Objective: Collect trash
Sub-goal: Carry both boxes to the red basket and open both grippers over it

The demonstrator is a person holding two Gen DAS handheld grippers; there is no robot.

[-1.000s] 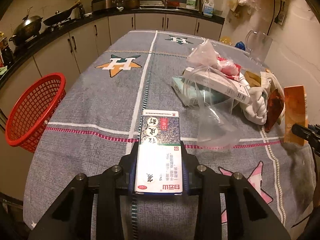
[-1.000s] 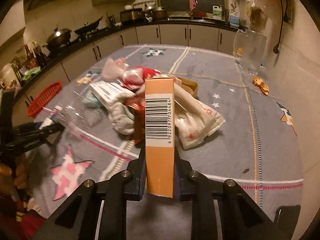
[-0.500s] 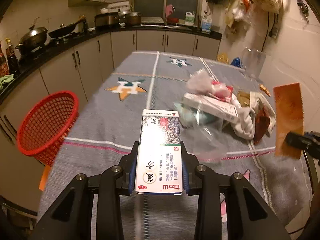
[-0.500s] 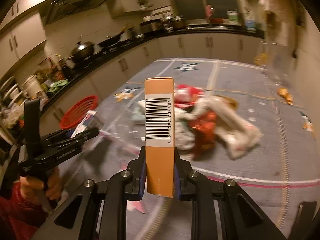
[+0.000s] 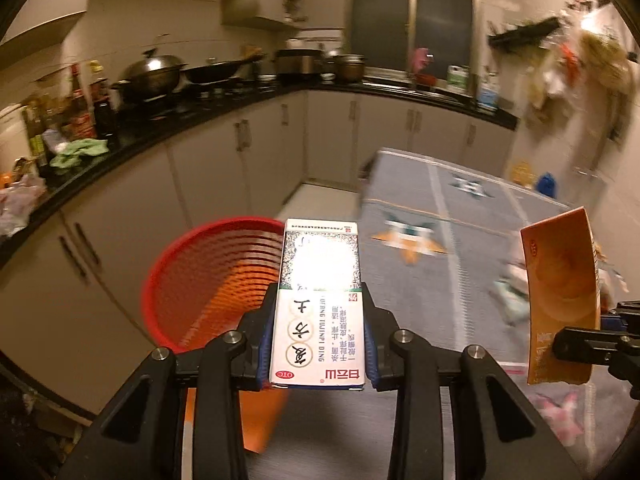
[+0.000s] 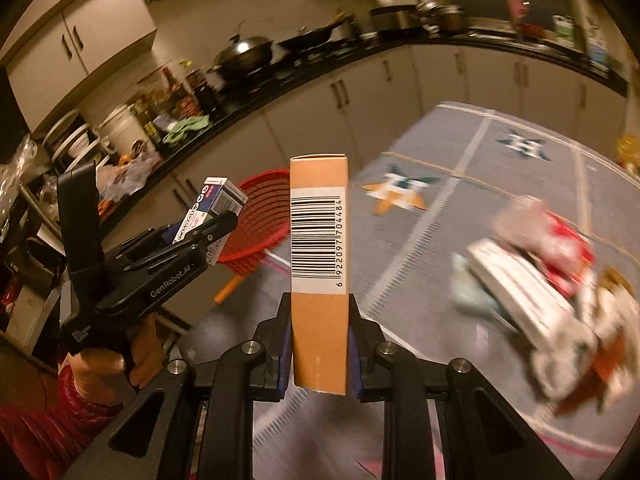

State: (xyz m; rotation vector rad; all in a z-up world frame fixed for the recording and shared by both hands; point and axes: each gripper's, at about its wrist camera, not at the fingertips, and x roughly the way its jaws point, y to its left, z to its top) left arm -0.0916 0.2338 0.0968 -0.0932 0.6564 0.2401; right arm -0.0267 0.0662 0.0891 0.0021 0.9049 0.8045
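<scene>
My left gripper (image 5: pixel 318 346) is shut on a white medicine box (image 5: pixel 320 304) with Chinese print, held in the air just right of a red basket (image 5: pixel 208 280) beside the table. My right gripper (image 6: pixel 319 350) is shut on an orange box (image 6: pixel 319 240) with a barcode, held upright above the table's near left part. The orange box also shows in the left wrist view (image 5: pixel 560 296), at the right. In the right wrist view the left gripper (image 6: pixel 216 226) with the white box (image 6: pixel 212 210) is to the left, in front of the red basket (image 6: pixel 260 220).
A pile of trash (image 6: pixel 540 288), wrappers, a long white box and bags, lies on the grey star-patterned tablecloth (image 6: pixel 460 208) to the right. Kitchen cabinets and a black counter (image 5: pixel 192 120) with pots run behind and left of the basket.
Both grippers have swung left, away from the trash pile toward the red basket, each still holding its box. The basket is now directly ahead of the left gripper.
</scene>
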